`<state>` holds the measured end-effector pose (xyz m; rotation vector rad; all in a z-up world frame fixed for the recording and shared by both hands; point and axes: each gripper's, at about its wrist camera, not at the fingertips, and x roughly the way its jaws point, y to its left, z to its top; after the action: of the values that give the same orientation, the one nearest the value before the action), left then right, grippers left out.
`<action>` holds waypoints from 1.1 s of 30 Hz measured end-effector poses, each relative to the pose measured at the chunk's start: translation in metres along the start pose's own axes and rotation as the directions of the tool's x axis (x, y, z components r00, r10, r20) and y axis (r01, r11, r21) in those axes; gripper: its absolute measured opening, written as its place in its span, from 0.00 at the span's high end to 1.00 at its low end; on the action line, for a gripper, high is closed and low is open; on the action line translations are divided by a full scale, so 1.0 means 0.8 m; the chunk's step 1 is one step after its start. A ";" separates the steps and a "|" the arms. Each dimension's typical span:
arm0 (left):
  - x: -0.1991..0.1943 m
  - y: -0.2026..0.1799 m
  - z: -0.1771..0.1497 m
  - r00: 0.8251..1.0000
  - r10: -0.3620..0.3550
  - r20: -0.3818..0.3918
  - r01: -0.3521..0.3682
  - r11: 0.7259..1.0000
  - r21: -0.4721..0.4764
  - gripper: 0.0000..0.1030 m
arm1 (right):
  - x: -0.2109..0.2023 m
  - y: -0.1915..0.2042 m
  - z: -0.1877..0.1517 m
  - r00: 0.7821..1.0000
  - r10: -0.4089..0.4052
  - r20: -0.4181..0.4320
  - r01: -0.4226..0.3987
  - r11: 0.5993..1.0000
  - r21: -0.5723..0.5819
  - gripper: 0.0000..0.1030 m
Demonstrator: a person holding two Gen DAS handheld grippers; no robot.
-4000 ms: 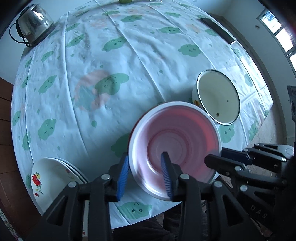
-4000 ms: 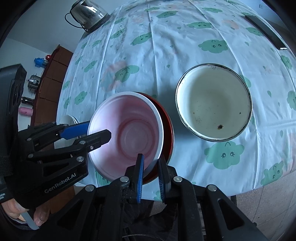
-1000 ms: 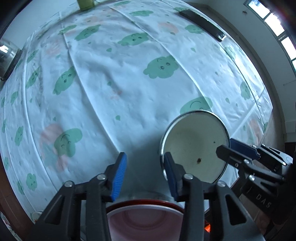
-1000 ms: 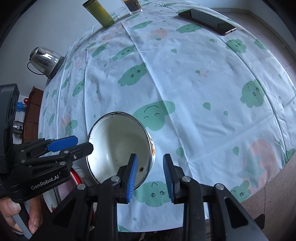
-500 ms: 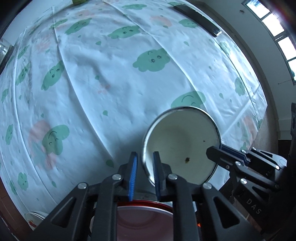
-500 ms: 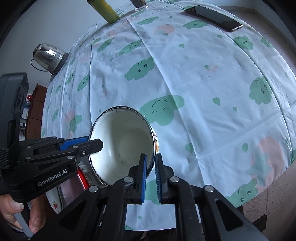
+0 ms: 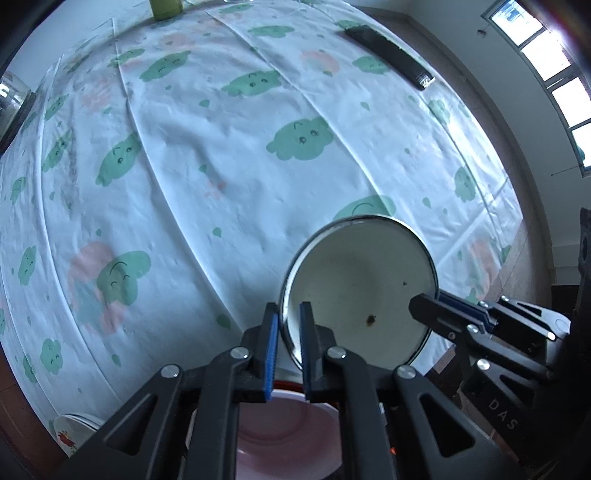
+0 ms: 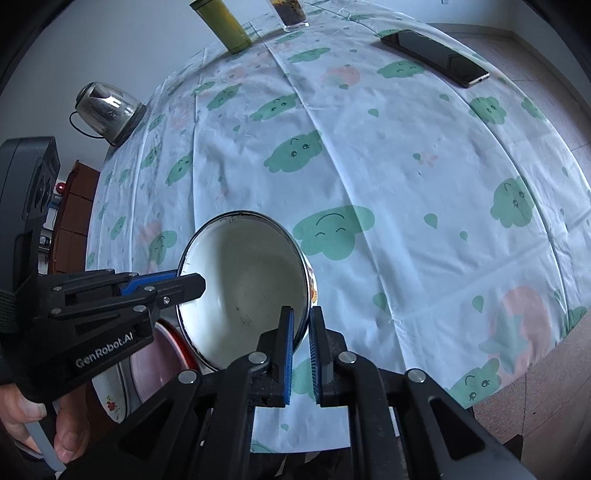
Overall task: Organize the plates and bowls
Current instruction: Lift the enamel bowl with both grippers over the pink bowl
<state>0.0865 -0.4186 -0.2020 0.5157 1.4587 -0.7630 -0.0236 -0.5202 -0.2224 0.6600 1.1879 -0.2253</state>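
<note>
Newly clamped enamel bowl (image 7: pixel 358 280), underside hidden

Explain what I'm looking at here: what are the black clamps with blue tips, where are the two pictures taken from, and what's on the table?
No robot here: a person holds a hand-operated clamp in each hand, and each clamp carries a wide-angle camera looking along its own two fingers. One picture comes from the left gripper, the other from the right gripper; each also shows the other clamp at its side.

Both grippers are shut on the rim of the same cream enamel bowl, on opposite sides, their blue pads pinching the edge.

Under the clamps sits a pink bowl inside a red-rimmed one, beside a flowered plate.

The table wears a cloud-print tablecloth. Further back stand a glass kettle, an olive flask, a glass and a phone.
</note>
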 end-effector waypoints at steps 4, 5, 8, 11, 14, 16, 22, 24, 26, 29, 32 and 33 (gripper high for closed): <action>-0.020 0.007 -0.003 1.000 -0.008 0.013 0.008 1.000 -0.004 0.93 | -0.012 0.007 0.000 1.000 0.007 0.002 -0.007 1.000 -0.015 0.91; -0.024 0.007 -0.004 1.000 -0.008 0.017 0.009 1.000 -0.004 0.93 | -0.016 0.009 0.001 1.000 0.007 0.004 -0.007 1.000 -0.020 0.91; -0.037 0.007 -0.011 1.000 -0.007 0.030 0.007 1.000 -0.004 0.93 | -0.026 0.015 0.001 1.000 0.007 0.010 -0.007 0.999 -0.033 0.91; -0.046 0.003 -0.015 0.999 0.000 0.036 0.000 1.000 -0.004 0.93 | -0.037 0.022 0.001 1.000 0.009 0.015 -0.008 0.999 -0.049 0.91; -0.053 0.004 -0.021 0.999 -0.005 0.040 0.006 1.000 -0.019 0.93 | -0.047 0.030 -0.001 1.000 0.014 0.020 -0.013 0.998 -0.068 0.91; -0.058 0.006 -0.026 0.999 -0.006 0.044 0.007 1.000 -0.026 0.93 | -0.051 0.033 -0.003 1.000 0.020 0.022 -0.018 0.997 -0.078 0.91; -0.075 0.015 -0.042 0.998 -0.001 0.061 0.004 0.999 -0.045 0.93 | -0.058 0.047 -0.012 0.999 0.038 0.017 -0.036 0.993 -0.108 0.91; -0.079 0.019 -0.048 0.998 0.000 0.065 0.004 0.999 -0.054 0.93 | -0.059 0.052 -0.014 0.999 0.047 0.014 -0.045 0.992 -0.120 0.91; -0.084 0.023 -0.055 0.998 0.000 0.068 0.005 0.998 -0.064 0.93 | -0.061 0.057 -0.018 0.999 0.053 0.013 -0.050 0.990 -0.131 0.91; -0.092 0.028 -0.065 0.997 0.006 0.079 0.000 0.997 -0.074 0.93 | -0.064 0.065 -0.022 0.998 0.061 0.012 -0.059 0.987 -0.147 0.91; -0.098 0.034 -0.073 0.996 0.014 0.086 -0.007 0.996 -0.086 0.93 | -0.065 0.075 -0.026 0.998 0.070 0.008 -0.068 0.983 -0.169 0.91; -0.099 0.036 -0.075 0.996 0.016 0.086 -0.008 0.996 -0.092 0.93 | -0.064 0.077 -0.028 0.997 0.072 0.006 -0.070 0.982 -0.175 0.91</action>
<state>0.0704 -0.3438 -0.1320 0.4159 1.4019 -0.6975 -0.0296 -0.4671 -0.1581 0.5450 1.1550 -0.0639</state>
